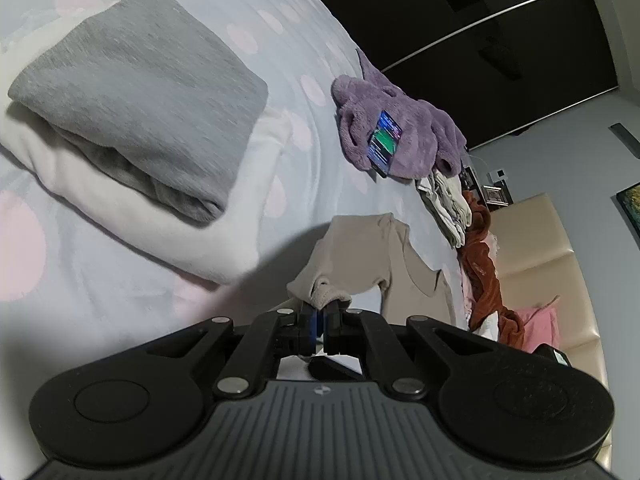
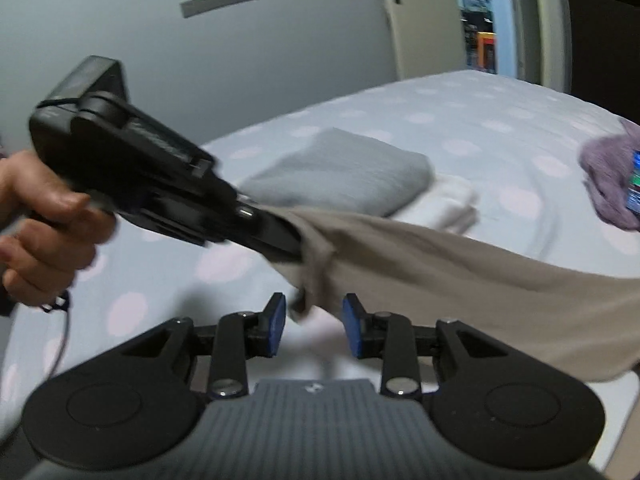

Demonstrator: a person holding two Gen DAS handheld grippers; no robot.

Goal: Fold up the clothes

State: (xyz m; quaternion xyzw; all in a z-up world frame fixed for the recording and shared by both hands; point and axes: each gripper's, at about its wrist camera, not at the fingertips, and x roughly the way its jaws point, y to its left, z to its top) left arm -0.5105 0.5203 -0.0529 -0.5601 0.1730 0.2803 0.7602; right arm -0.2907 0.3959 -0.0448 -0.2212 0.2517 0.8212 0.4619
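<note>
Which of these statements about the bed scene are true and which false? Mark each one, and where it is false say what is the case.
1. The left gripper is shut on the beige garment. True.
2. The right gripper is clamped on the garment. False: its pads stand apart, and a corner of cloth hangs between them.
3. A folded grey garment lies on top of a folded white one. True.
4. The purple fleece lies on top of that stack. False: it lies apart, further along the dotted bedspread.
</note>
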